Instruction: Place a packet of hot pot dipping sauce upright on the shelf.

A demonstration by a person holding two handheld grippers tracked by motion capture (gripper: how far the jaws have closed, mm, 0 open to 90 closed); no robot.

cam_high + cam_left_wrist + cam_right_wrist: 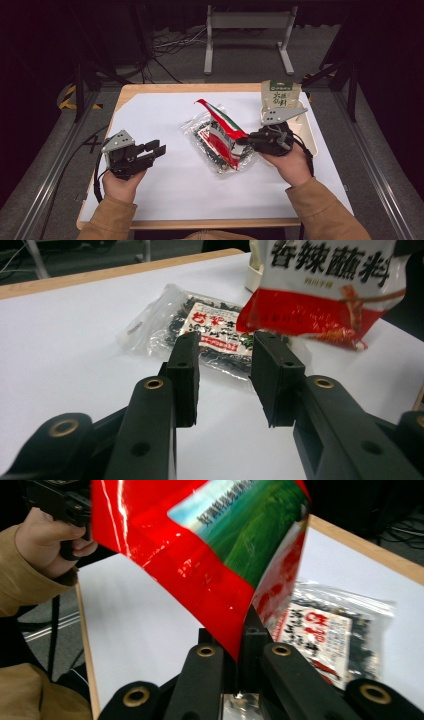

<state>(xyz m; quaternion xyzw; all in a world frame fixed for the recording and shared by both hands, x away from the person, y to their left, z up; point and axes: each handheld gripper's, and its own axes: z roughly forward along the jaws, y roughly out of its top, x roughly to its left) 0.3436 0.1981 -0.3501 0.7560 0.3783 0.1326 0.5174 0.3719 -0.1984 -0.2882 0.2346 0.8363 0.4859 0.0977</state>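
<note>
- Right gripper (248,139): jaws clamped on edge of red packet (223,131), lifted above clear bag (210,146) on white sheet (165,190).
- Left gripper (157,149): jaws parted, empty, well left of packet.

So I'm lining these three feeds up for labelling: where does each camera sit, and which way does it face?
High view: above the person's side, facing forward and down on the white-covered table; both forearms, left gripper, right gripper.
Left gripper view: rides the left gripper, looking along parted jaws at the clear plastic bag of dark dried food.
Right gripper view: rides the right gripper, clamped on the glossy red foil packet; the left hand beyond.
All views share the red packet and clear bag.
</note>
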